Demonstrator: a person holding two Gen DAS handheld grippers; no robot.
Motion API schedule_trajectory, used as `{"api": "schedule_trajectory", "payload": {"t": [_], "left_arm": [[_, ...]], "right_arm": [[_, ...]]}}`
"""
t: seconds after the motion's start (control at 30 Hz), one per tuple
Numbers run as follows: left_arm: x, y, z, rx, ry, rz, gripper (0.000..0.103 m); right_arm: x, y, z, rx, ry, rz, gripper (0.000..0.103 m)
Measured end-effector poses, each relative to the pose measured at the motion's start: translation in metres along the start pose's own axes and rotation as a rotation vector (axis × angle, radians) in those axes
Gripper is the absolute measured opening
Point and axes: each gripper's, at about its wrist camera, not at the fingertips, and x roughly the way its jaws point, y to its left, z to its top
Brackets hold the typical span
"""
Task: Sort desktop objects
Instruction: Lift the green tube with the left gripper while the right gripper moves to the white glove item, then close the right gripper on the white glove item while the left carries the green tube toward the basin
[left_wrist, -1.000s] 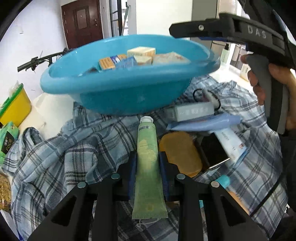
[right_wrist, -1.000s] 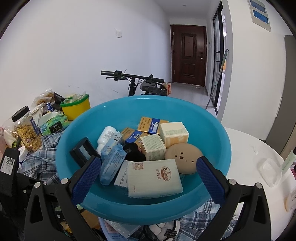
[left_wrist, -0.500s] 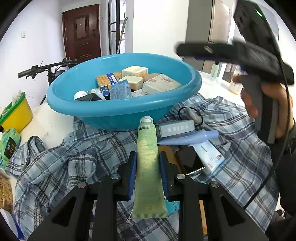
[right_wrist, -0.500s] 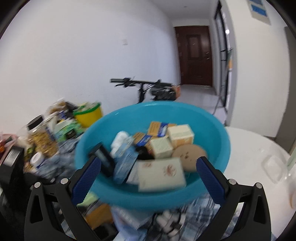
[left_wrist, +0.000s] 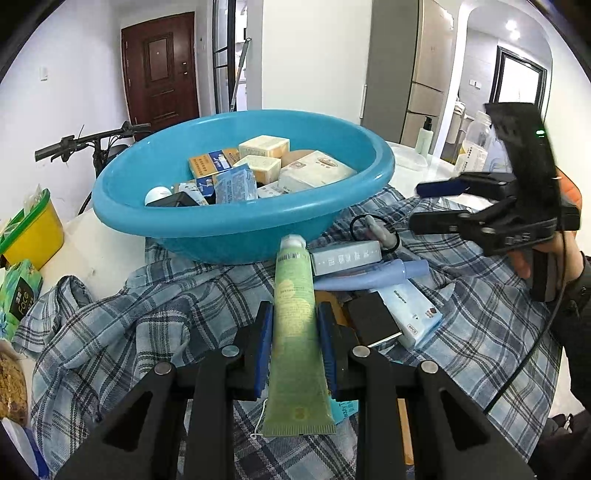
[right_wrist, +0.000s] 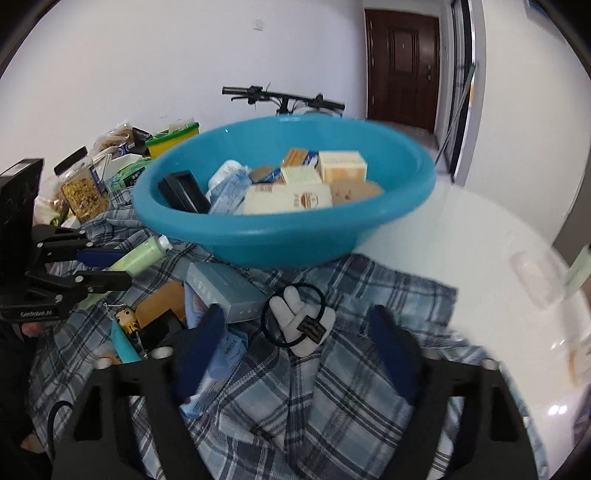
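Claws as we find them: left claw (left_wrist: 294, 332) clamps the green tube (left_wrist: 295, 314) near the blue basin (left_wrist: 243, 221); right claw (right_wrist: 295, 350) gapes wide, empty, above the hair tie (right_wrist: 293, 317).

Motion-blurred right edge of table (right_wrist: 517, 258); orange case (left_wrist: 334, 306) mostly hidden.

glossy plastic basin (left_wrist: 236, 221), woven plaid cloth (left_wrist: 147, 314)

The basin (left_wrist: 236, 221) is set on the shirt (left_wrist: 122, 325); boxes (left_wrist: 262, 146) are held in it, and a tube (left_wrist: 295, 295) is pointed at its near wall.
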Motion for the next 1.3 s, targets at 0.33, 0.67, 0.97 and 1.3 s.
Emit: {"api": "schedule_trajectory", "payload": {"t": [0.33,0.67,0.97,1.3], "left_arm": [[0.002,0.005,-0.001,-0.015,0.001,-0.006,0.016],[0.026,0.027,-0.012,-0.061,0.099,0.02,0.017],[0.029,0.013,-0.017,0.011,0.134,0.002,0.018],[0.042,0.016,-0.022,0.0,0.17,0.045,0.037]], "right_arm": [[0.049,0.0,-0.006,-0.016,0.096,-0.036,0.045],[0.053,-0.004,-0.01,-0.011,0.094,-0.041,0.04],[0.052,-0.007,-0.01,0.002,0.086,-0.016,0.039],[0.053,-0.007,-0.01,0.003,0.089,-0.014,0.039]]}}
